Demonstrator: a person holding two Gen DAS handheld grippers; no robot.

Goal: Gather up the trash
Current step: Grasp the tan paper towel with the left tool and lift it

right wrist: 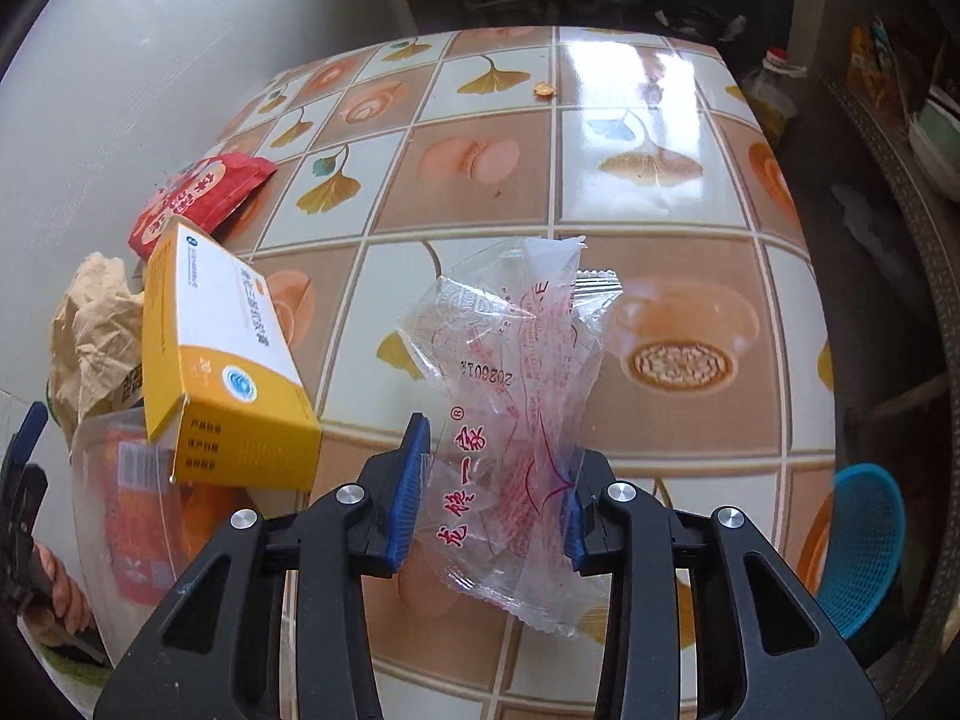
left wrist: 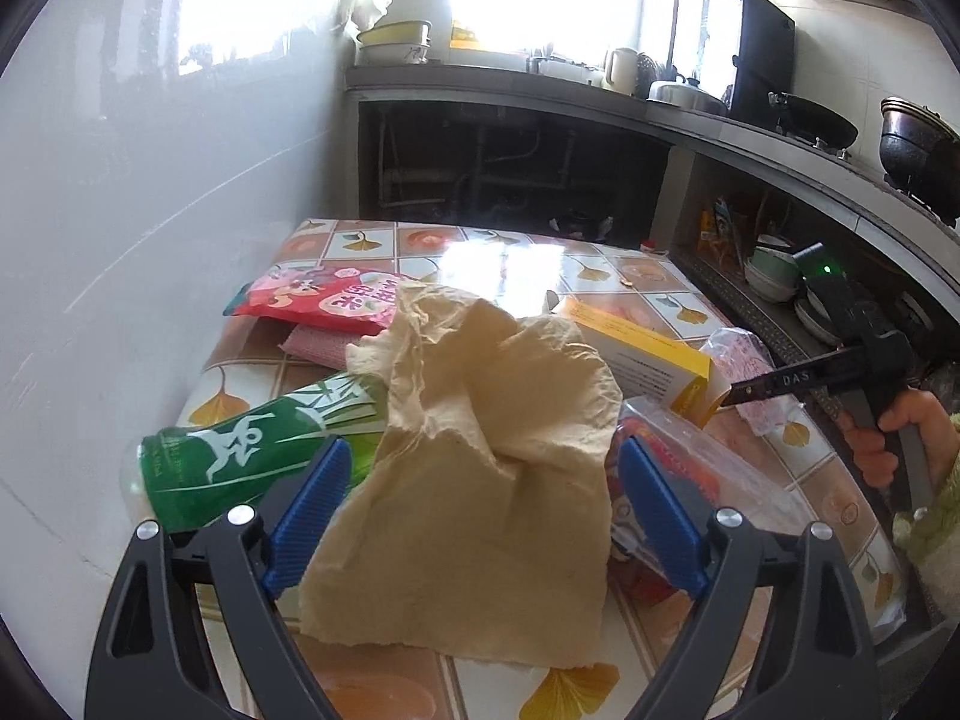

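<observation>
Right wrist view: right gripper clamped on clear wrapper, lifted above tiled table. Left wrist view: left gripper spread wide, straddling crumpled brown paper, pads not pressing it.

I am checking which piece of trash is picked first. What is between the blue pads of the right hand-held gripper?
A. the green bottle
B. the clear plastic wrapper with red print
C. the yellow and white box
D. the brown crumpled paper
B: in the right wrist view the clear plastic wrapper sits between the pads of the right hand-held gripper, which press its sides.
</observation>
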